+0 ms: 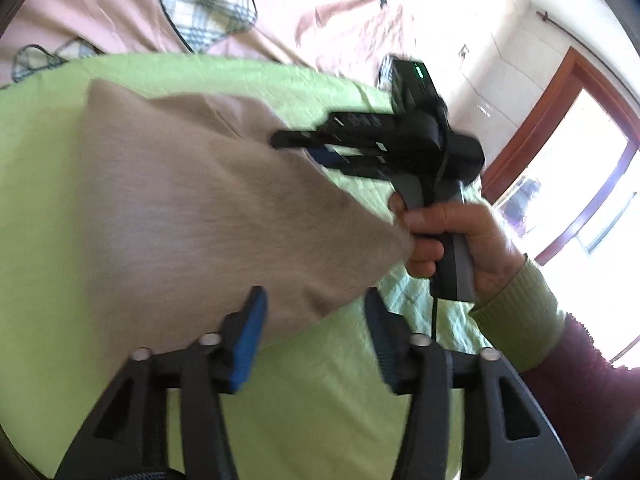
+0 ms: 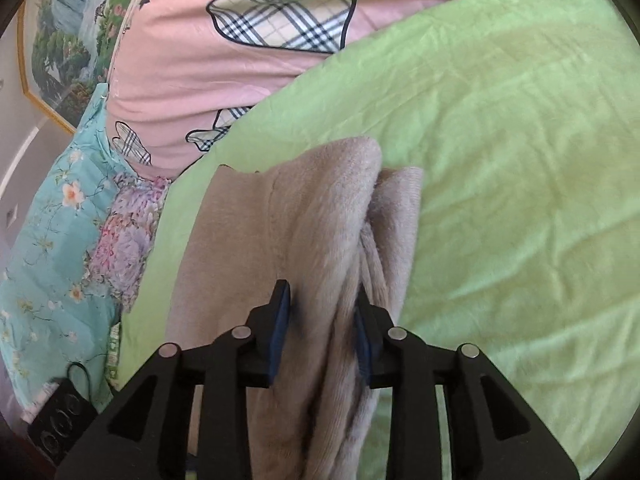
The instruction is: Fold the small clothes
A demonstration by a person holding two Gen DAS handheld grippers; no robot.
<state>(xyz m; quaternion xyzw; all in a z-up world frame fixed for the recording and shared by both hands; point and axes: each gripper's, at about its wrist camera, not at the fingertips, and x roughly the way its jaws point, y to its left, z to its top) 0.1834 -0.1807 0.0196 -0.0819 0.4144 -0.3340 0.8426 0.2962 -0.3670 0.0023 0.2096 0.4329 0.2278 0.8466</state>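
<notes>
While you work over the green quilt (image 2: 500,160), the beige garment (image 1: 192,208) lies folded on it.
Your left gripper (image 1: 316,336) stands open and empty; your right gripper (image 2: 320,332), jaws parted, straddles a garment fold. Behind: pink heart-print bedding (image 2: 192,80), wood-framed doorway (image 1: 560,92).

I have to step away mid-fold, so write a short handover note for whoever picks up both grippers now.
Left gripper: open, nothing pinched; the beige garment's edge lies just ahead of it.
Right gripper: jaws apart around a bunched fold of the garment; a firm grip is not evident.
The garment lies on the green sheet, partly folded over itself.
Left: flatten the fold, finish folding.
</notes>
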